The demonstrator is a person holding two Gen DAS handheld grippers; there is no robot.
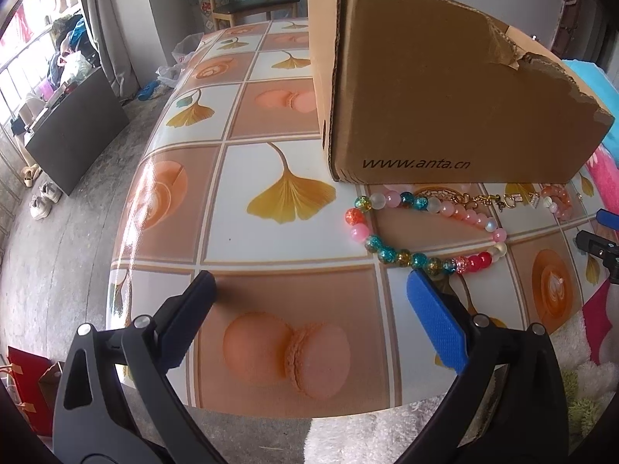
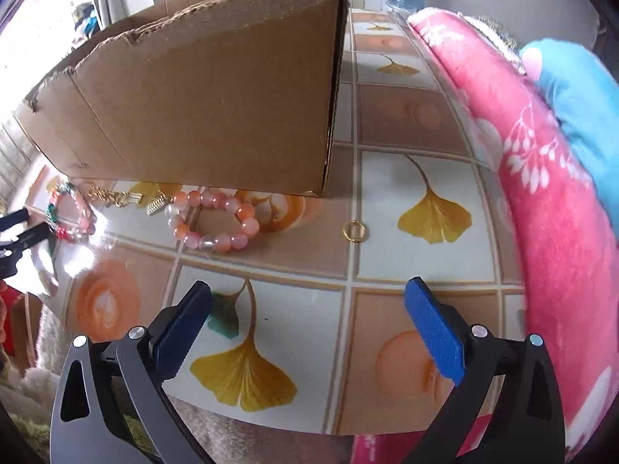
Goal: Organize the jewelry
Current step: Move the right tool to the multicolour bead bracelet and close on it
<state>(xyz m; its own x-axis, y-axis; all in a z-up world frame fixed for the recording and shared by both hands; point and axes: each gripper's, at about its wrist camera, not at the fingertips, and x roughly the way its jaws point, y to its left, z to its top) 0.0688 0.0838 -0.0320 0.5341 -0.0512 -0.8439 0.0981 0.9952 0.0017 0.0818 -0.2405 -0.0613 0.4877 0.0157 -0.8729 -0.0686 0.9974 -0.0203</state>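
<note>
A multicoloured bead bracelet (image 1: 387, 253) lies on the table in front of a cardboard box (image 1: 445, 96). My left gripper (image 1: 309, 282) stands open just short of it; its blue right pad (image 1: 433, 321) is close to the nearest beads and nothing is between the jaws. A gold chain (image 1: 483, 198) and a pink-orange bead bracelet (image 1: 559, 201) lie further right. In the right wrist view the pink-orange bracelet (image 2: 247, 225), the gold chain (image 2: 116, 196) and a small gold ring (image 2: 345, 231) lie by the box (image 2: 212, 108). My right gripper (image 2: 308, 288) is open and empty, nearer than them.
The table (image 1: 174, 212) has a tiled cloth with leaf and macaron prints; its left edge drops to the floor. A pink blanket (image 2: 541, 193) and a blue cloth (image 2: 580, 96) bound the right side. A wooden chair (image 1: 251, 4) stands beyond the far end.
</note>
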